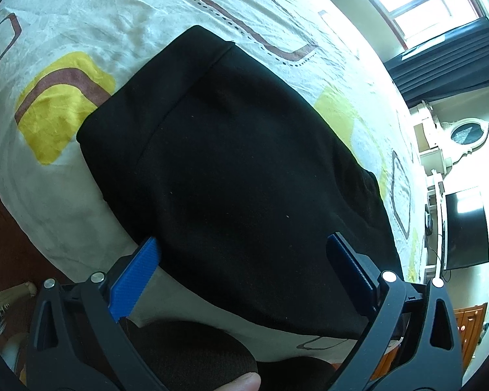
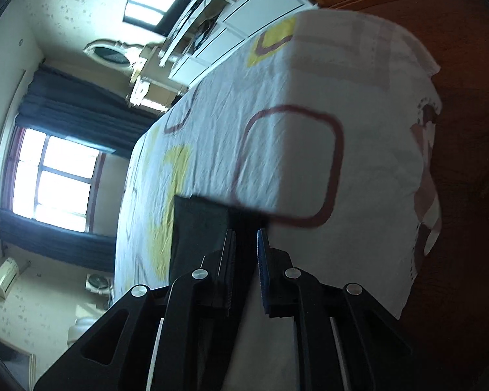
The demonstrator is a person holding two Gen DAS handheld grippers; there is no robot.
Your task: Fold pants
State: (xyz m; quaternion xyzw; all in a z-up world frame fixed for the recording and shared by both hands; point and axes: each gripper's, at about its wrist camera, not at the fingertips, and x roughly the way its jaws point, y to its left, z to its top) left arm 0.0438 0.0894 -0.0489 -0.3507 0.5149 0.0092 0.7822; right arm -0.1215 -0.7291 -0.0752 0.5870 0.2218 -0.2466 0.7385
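Black pants [image 1: 231, 169] lie folded in a thick flat bundle on the bed, filling the middle of the left wrist view. My left gripper [image 1: 244, 260] is open above the near end of the bundle, its blue pads wide apart on either side of the cloth. My right gripper [image 2: 246, 244] has its jaws nearly together with a narrow gap, at the edge of a corner of the black pants [image 2: 199, 228]. I cannot tell whether cloth is pinched between them.
The bed carries a white sheet [image 1: 81, 32] with yellow and brown shapes; it also shows in the right wrist view [image 2: 277, 97]. Dark red floor [image 2: 466, 163] lies beside the bed. A window with dark curtains [image 2: 55, 179], white cabinets [image 2: 244, 16] and a TV [image 1: 466, 228] line the room.
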